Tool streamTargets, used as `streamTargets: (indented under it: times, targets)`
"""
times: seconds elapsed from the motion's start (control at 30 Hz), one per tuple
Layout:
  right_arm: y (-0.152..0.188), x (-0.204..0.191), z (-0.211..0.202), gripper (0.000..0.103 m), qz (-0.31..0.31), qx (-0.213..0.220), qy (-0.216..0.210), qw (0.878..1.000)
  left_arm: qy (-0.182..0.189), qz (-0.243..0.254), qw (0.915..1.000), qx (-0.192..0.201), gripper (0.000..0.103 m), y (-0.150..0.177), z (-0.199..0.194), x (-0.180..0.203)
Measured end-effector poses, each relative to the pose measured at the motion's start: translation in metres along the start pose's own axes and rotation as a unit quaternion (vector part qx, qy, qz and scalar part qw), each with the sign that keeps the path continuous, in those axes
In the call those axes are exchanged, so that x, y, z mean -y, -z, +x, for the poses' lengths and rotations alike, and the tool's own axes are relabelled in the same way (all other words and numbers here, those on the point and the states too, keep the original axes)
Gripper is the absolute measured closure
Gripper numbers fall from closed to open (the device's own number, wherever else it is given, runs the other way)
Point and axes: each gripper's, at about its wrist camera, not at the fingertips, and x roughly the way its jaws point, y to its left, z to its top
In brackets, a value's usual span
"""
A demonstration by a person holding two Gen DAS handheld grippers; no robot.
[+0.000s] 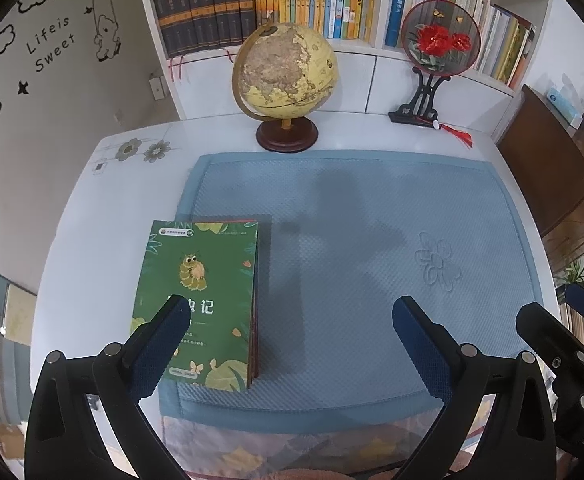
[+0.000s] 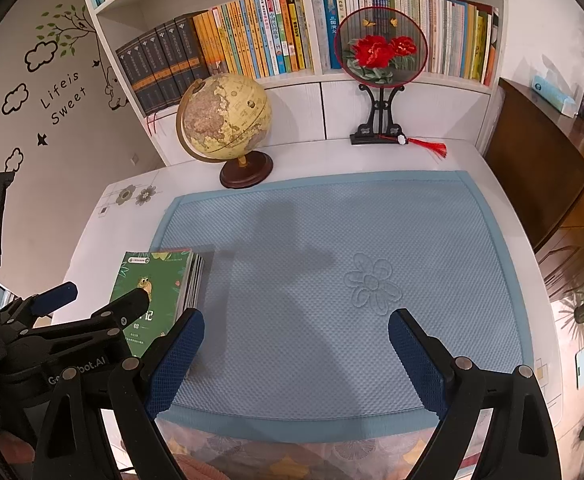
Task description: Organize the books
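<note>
A stack of thin books (image 1: 208,300) with a green cover on top lies at the left edge of the blue mat (image 1: 371,240); the right wrist view shows the same stack (image 2: 164,292) at its lower left. My left gripper (image 1: 292,312) is open above the mat, its left finger over the green cover, holding nothing. My right gripper (image 2: 295,320) is open too, hovering over the bare mat (image 2: 331,280) to the right of the stack. The left gripper (image 2: 96,296) appears at the left of the right wrist view, above the stack.
A globe (image 1: 286,68) and a round fan on a black stand (image 1: 439,40) stand at the desk's back edge. Behind them a white bookshelf (image 2: 311,84) holds rows of upright books. A brown cabinet (image 2: 543,160) is at the right.
</note>
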Motion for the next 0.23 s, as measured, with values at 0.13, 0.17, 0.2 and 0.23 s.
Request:
streamTargets:
  times: [0.13,0.17,0.2,0.23]
  targets:
    - [0.0004,0.0008,0.0001,0.011,-0.001,-0.001,0.001,1.000,-0.008,0.010,0.9999,-0.001,0.002,-0.0003,0.0029,0.0039]
    - [0.0003,0.0013,0.0006,0.011,-0.001,-0.001,0.001,1.000,-0.010,0.013,0.9999,-0.001,0.002,-0.0002,0.0036,0.0050]
    - [0.0005,0.0023,0.0008,0.011,-0.001,-0.001,0.002,1.000,-0.011,0.015,0.9998,-0.002,0.002,0.0002,0.0045,0.0068]
    - [0.0001,0.0030,0.0013,0.011,-0.001,-0.002,0.002,1.000,-0.010,0.017,0.9998,-0.003,0.002,0.0003,0.0050,0.0075]
